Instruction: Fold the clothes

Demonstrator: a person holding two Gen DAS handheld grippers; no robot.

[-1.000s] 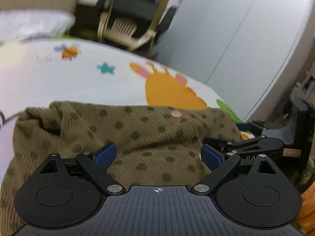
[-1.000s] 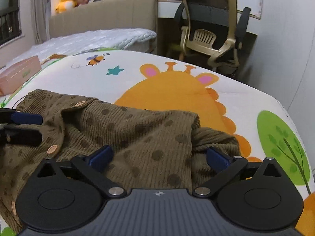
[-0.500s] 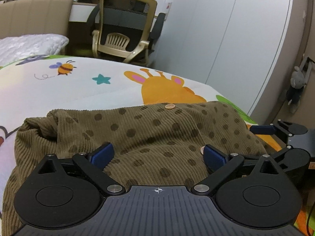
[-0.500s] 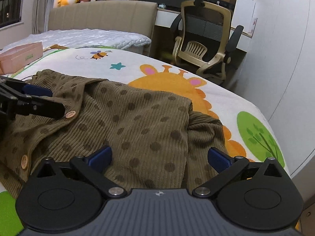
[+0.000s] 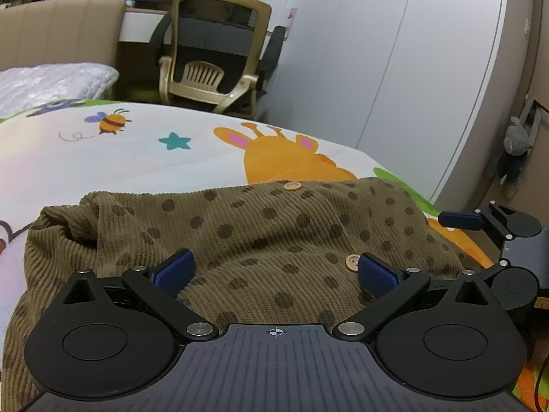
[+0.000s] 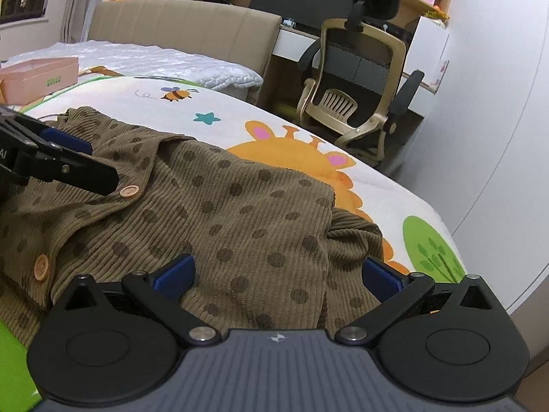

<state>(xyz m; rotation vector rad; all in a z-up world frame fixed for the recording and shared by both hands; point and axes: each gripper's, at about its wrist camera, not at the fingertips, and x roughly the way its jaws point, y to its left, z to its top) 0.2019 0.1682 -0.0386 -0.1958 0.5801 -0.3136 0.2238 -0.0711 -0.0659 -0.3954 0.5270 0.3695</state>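
Left tongs (image 5: 274, 273) spread wide, level and low over the brown dotted cardigan (image 5: 260, 237), blue pads (image 5: 173, 269) either side of the cloth at lower centre of the frame, holding nothing. Right tongs (image 6: 278, 276) also wide, empty, same low forward pose over the garment's right half at lower centre. Cardigan lies bunched on the cartoon bedsheet (image 6: 377, 185), mid-frame in both views; left tongs show at the right view's left edge.
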